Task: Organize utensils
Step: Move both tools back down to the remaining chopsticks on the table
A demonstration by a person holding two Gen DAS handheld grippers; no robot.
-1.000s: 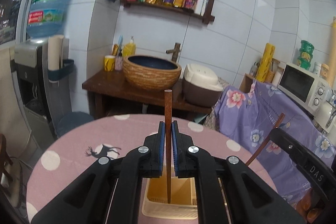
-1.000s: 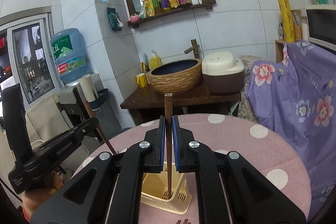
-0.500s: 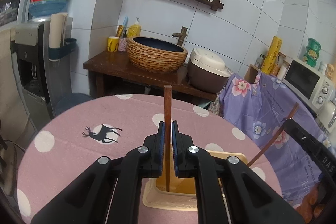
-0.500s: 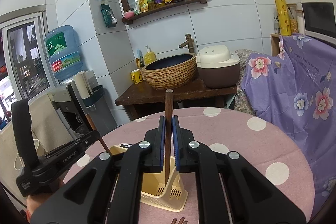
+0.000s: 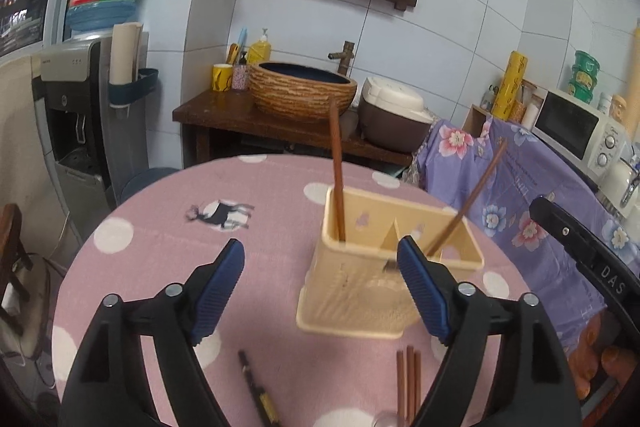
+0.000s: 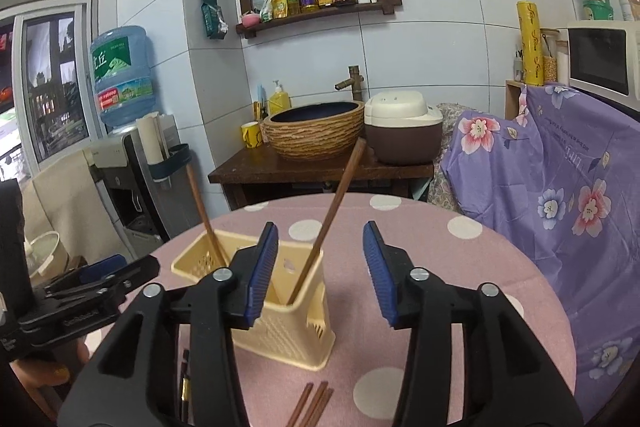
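Fingers of both grippers spread, empty; two chopsticks stand near-upright, tips down, in the holder.

Home kitchen corner: tiled walls, basin sink on wood counter, rice cooker, microwave, water dispenser (bottle on top), condiment shelf.

Cream holder mid-frame, two brown chopsticks leaning inside, apart; three loose chopsticks flat at bottom edge.
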